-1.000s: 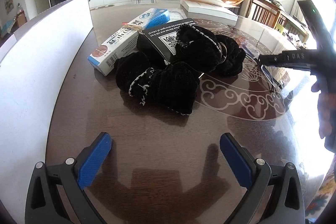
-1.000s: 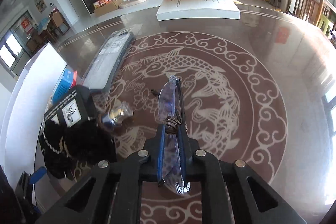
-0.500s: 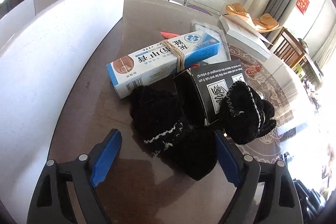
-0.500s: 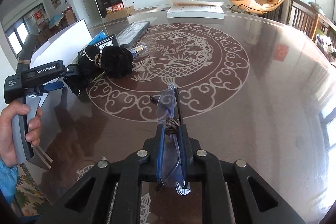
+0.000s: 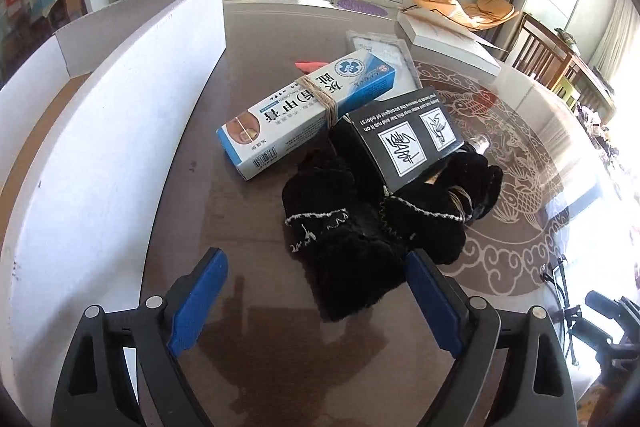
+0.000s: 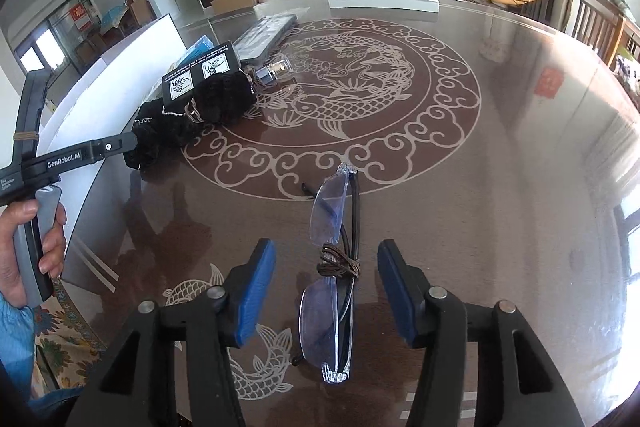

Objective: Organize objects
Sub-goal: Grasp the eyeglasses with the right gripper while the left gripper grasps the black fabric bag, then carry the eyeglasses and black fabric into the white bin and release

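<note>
While your right gripper (image 6: 326, 291) has just been opening its jaws, the folded glasses (image 6: 332, 267) lie between them on the surface (image 6: 500, 155), untouched. Your left gripper (image 5: 316, 301) stands open, its jaws bracketing the near end of the black gloves (image 5: 360, 227).

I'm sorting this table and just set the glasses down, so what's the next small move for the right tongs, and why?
Probably lift the right tongs straight back off the glasses. Their jaws have just been opening, both pads now stand clear of the folded frame, and it lies on the table by itself, so a sideways move might knock it.
</note>
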